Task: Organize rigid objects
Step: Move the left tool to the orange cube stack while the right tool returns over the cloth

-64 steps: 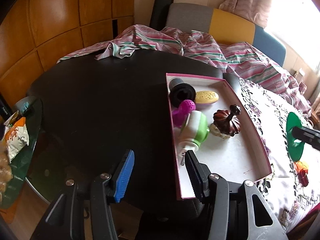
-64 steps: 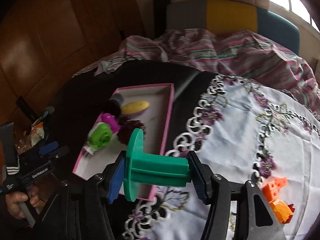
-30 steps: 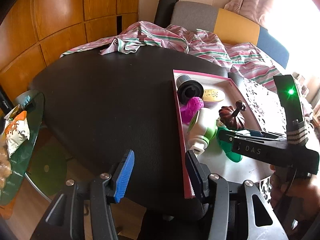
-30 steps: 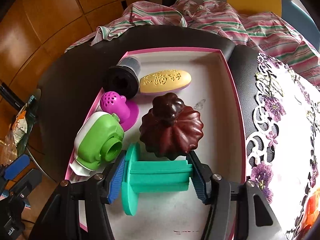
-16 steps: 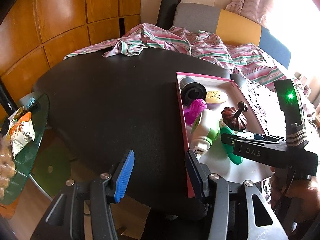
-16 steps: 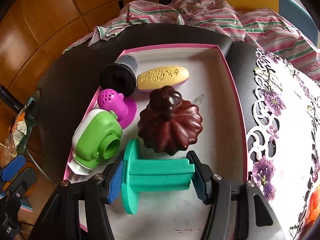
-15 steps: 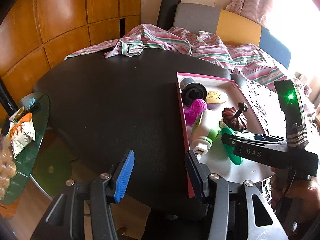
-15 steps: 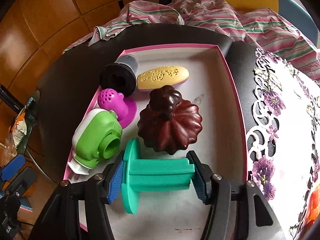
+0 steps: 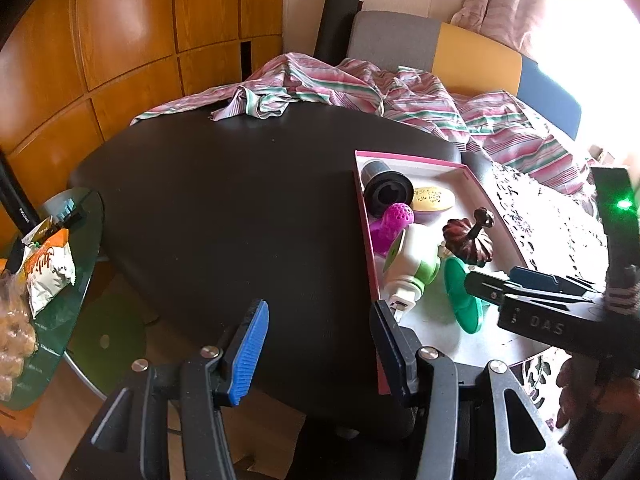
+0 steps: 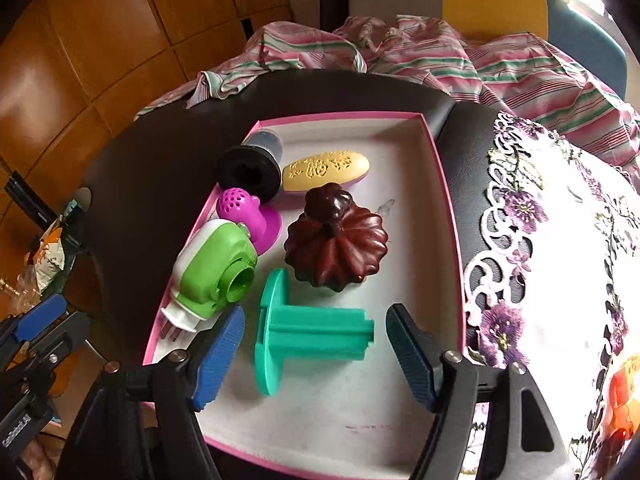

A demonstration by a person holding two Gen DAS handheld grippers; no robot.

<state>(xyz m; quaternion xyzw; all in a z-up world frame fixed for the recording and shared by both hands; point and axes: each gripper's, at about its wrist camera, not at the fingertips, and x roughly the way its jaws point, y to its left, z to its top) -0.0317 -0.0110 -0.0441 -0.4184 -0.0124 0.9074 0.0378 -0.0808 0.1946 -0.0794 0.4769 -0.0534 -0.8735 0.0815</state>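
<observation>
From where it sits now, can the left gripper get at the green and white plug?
Probably yes. The left gripper is open and empty by the tray's near corner, and the plug lies just inside that wall, nothing between.

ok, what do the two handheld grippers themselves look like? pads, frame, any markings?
Both match: the left gripper and right gripper have black frames with silver screw heads and ribbed blue pads on the jaws. Seen from the left wrist view, the right one's side carries white "DAS" lettering, and a black upright part behind it shows a lit green light.
</observation>
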